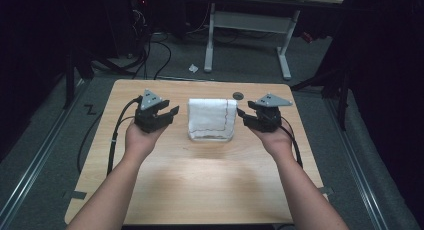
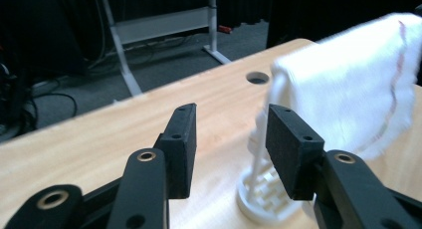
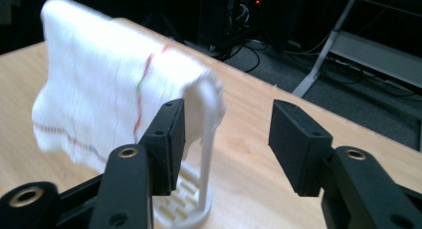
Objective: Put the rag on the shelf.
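Note:
A white cloth with a thin red line near its edge hangs over a white plastic rack in the middle of the wooden table. My left gripper is held just left of the cloth, jaws open and empty. My right gripper is held just right of it, also open and empty. In the left gripper view the cloth drapes over the rack's post and round base beside my right-hand jaw. In the right gripper view the cloth and rack base lie behind my left-hand jaw.
A round hole sits in the table's far edge behind the cloth. Beyond the table stand a white desk frame and cables on the grey floor. The near half of the tabletop is bare wood.

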`<state>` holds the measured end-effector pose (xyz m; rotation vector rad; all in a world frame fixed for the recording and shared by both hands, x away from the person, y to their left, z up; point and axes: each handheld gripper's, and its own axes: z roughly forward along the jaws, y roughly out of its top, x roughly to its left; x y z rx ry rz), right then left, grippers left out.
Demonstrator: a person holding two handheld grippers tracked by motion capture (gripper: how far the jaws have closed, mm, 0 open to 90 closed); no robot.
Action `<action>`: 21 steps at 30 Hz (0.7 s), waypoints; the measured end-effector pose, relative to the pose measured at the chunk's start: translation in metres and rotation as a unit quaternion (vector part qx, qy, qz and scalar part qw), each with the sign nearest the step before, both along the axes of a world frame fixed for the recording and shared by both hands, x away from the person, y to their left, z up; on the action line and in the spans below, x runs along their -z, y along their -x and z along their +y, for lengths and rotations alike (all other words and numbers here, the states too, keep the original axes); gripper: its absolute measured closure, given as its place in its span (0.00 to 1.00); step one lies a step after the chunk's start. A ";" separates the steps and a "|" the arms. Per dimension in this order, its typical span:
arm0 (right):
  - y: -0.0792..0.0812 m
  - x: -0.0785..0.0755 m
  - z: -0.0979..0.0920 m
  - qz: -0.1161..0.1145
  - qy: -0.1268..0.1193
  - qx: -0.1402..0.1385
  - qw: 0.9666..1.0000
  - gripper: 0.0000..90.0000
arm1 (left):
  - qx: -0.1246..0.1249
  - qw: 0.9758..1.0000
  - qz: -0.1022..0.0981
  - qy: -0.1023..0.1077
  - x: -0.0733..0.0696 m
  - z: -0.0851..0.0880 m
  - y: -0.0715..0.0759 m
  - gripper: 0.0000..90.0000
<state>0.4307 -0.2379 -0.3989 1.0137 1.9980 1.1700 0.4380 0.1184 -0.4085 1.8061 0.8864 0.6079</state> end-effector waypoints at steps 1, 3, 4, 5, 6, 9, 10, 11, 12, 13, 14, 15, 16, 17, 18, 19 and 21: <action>0.003 0.004 0.001 0.004 0.008 0.000 1.000 0.53 | 0.000 1.000 0.002 -0.002 0.006 0.002 0.005 0.62; 0.012 0.013 0.001 0.004 0.014 -0.002 1.000 0.52 | 0.003 1.000 0.012 0.000 0.019 0.006 0.015 0.60; 0.016 0.018 0.001 0.006 0.016 -0.005 1.000 0.51 | 0.005 1.000 0.018 0.002 0.026 0.009 0.020 0.60; 0.020 0.024 0.001 0.008 0.011 -0.005 1.000 0.49 | 0.006 1.000 0.027 0.006 0.034 0.011 0.025 0.60; 0.025 0.029 0.001 0.010 0.009 -0.008 1.000 0.47 | 0.008 0.999 0.037 0.009 0.042 0.014 0.030 0.59; 0.038 0.047 0.003 0.021 0.006 -0.011 1.000 0.43 | 0.014 0.998 0.058 0.002 0.069 0.018 0.046 0.57; 0.047 0.059 0.004 0.030 0.007 -0.015 0.999 0.42 | 0.016 0.998 0.067 -0.004 0.078 0.019 0.051 0.57; 0.047 0.059 0.004 0.030 0.007 -0.015 0.999 0.42 | 0.018 0.997 0.073 -0.009 0.086 0.020 0.057 0.57; 0.052 0.066 0.005 0.034 0.011 -0.016 0.999 0.42 | 0.021 0.996 0.080 -0.017 0.093 0.020 0.063 0.56; 0.057 0.073 0.005 0.040 0.013 -0.019 0.999 0.42 | 0.025 0.995 0.088 -0.027 0.100 0.020 0.070 0.55; 0.069 0.087 0.006 0.055 0.015 -0.032 0.998 0.40 | 0.027 0.994 0.099 -0.037 0.105 0.020 0.078 0.53; 0.079 0.096 0.006 0.061 0.009 -0.033 0.998 0.40 | 0.036 0.993 0.106 -0.029 0.113 0.021 0.104 0.53; 0.090 0.108 0.006 0.063 0.002 -0.029 0.998 0.40 | 0.036 0.993 0.106 -0.029 0.113 0.021 0.104 0.53; 0.090 0.108 0.006 0.063 0.002 -0.029 0.998 0.40 | 0.044 0.993 0.110 -0.028 0.115 0.020 0.117 0.53; 0.112 0.128 0.005 0.070 0.004 -0.029 0.997 0.43 | 0.059 0.991 0.104 -0.063 0.113 0.014 0.132 0.53; 0.117 0.129 0.007 0.083 0.009 -0.038 0.996 0.41 | 0.062 0.991 0.089 -0.075 0.114 0.012 0.136 0.52; 0.122 0.127 0.008 0.070 0.017 -0.037 0.997 0.42 | 0.062 0.990 0.087 -0.090 0.115 0.010 0.137 0.52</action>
